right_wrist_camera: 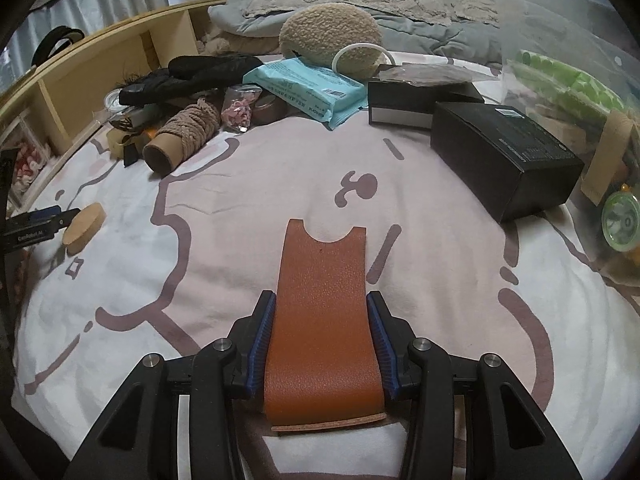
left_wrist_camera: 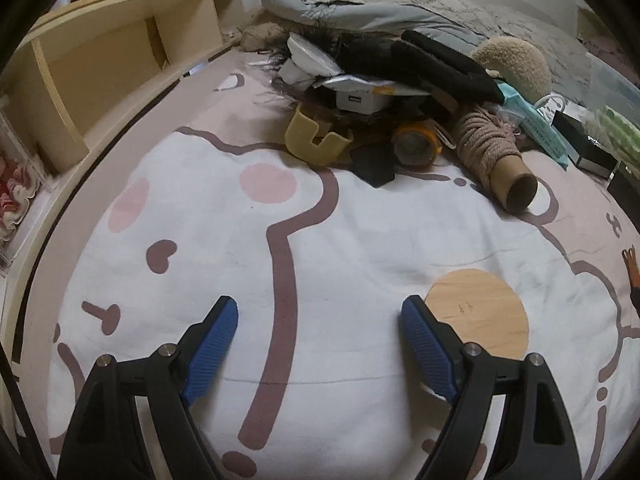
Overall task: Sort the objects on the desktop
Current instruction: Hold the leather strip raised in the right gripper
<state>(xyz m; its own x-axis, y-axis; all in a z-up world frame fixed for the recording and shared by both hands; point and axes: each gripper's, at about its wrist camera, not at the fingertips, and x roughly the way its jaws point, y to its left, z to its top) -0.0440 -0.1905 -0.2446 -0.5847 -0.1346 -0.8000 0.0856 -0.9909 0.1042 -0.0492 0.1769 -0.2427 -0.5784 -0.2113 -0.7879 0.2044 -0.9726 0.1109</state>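
The brown leather piece point(right_wrist_camera: 324, 320) with a notched far end sits clamped between the right tongs point(right_wrist_camera: 322, 312), its far half resting on or just above the cartoon-print bedspread point(right_wrist_camera: 440, 280); which of the two I cannot tell from this low angle. The left tongs point(left_wrist_camera: 318, 316) hang wide apart over the bedspread, gripping nothing, with the round wooden disc point(left_wrist_camera: 480, 312) lying just beside the right-hand finger.

As a judgement, the sorting looks barely started. Most items remain heaped together at the far side of the bed: the twine spool on a cardboard tube point(left_wrist_camera: 496, 156), a roll of orange tape point(left_wrist_camera: 416, 142), a beige plastic bracket point(left_wrist_camera: 316, 136), black fabric point(left_wrist_camera: 432, 64) draped over a white box point(left_wrist_camera: 362, 100), a blue tissue pack point(right_wrist_camera: 308, 88) and two black boxes point(right_wrist_camera: 504, 148). The wooden shelf unit point(left_wrist_camera: 108, 64) along the bed's left edge has open compartments that appear mostly unfilled. A clear plastic bin point(right_wrist_camera: 580, 100) at the right already holds some green-patterned things, possibly sorted items. The leather piece still needs a destination, then the heap.
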